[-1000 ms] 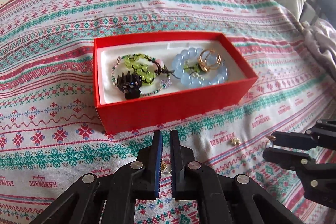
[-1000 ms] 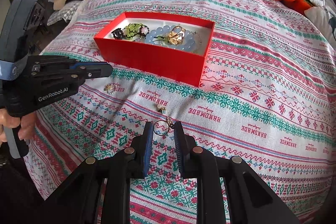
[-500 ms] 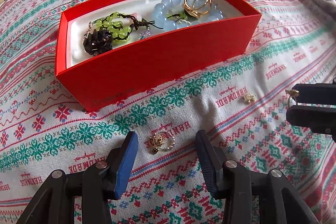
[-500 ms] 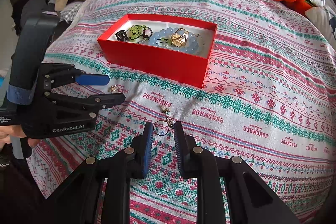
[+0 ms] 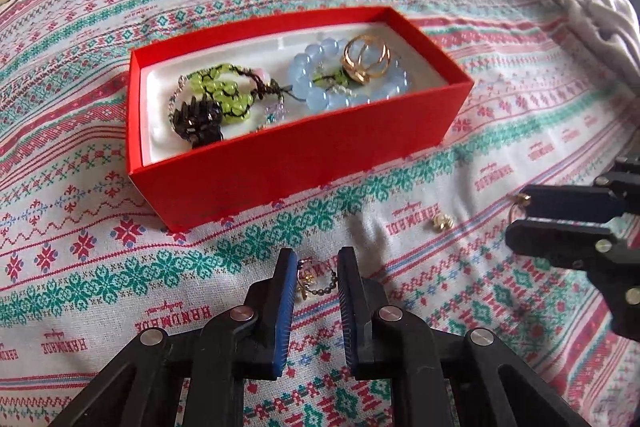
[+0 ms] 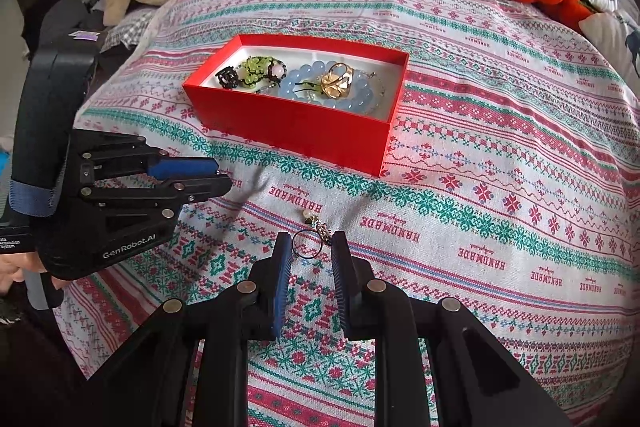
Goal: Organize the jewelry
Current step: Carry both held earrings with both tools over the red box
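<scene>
**Left jaws narrow on the beaded ring; right holds a hoop earring**

Since half a second ago the left gripper [image 5: 317, 269] has drawn its jaws in from a wide spread, so that the blue pads now flank the beaded ring [image 5: 318, 277], which lies on the patterned bedspread [image 5: 120, 267] directly between the fingertips. Whether the pads already touch it I cannot tell; a gap seems to remain. Its small gold charm trails toward the left pad and back toward the gripper, so the piece lies roughly crosswise to the fingers.

At the right gripper [image 6: 307, 247] the fingertips pinch a thin hoop earring [image 6: 307, 246], the ring standing across the gap and its charm hanging off the far side.

A loose gold stud [image 5: 441, 223] sits ahead and to the right of the left gripper, nearer the right one. Straight ahead of both, a little farther off, the red box [image 5: 304, 163] already holds bracelets and a gold ring.

My judgement: the left needs only to finish closing, then lift forward over the near wall.
</scene>
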A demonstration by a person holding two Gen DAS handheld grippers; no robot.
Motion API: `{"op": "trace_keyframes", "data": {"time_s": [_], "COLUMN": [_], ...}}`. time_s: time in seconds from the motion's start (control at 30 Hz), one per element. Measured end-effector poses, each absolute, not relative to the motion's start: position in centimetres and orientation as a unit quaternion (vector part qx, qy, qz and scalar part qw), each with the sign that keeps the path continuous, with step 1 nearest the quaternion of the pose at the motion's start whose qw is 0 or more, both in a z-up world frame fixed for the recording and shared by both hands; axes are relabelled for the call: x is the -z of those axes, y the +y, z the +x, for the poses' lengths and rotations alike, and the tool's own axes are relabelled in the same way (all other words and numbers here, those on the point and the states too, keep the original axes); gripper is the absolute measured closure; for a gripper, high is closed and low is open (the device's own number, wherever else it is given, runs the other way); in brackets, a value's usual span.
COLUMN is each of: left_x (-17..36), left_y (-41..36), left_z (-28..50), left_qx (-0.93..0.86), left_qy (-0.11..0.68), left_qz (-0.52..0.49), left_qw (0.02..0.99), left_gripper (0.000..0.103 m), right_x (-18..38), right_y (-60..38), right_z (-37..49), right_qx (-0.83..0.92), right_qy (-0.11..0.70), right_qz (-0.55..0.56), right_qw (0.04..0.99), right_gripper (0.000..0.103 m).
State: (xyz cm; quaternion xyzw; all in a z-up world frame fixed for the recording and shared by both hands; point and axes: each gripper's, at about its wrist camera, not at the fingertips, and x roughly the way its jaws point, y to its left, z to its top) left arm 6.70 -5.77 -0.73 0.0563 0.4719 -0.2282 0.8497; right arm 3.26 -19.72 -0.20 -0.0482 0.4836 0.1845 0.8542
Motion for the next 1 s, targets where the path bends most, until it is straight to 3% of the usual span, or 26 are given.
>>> {"op": "trace_keyframes", "data": {"time_s": [0.3,1.0], "left_x": [-2.7,-5.2], "left_y": [-3.7,-3.7], "left_z": [6.5,8.7], "left_qx": [0.264,0.212], "left_qy": [0.443,0.424], "left_qz": [-0.029,-0.026], "left_qw": [0.856,0.88], "left_gripper": [0.088,0.088], "right_x": [-0.2,-4.4], "right_y": [-19.5,-20.5], "right_z": [3.3,6.6], "right_qx": [-0.186,-0.159], "right_qy": [0.48,0.45], "right_qz": [-0.047,0.0], "right_qw": [0.856,0.879], "right_gripper": [0.082,0.082]}}
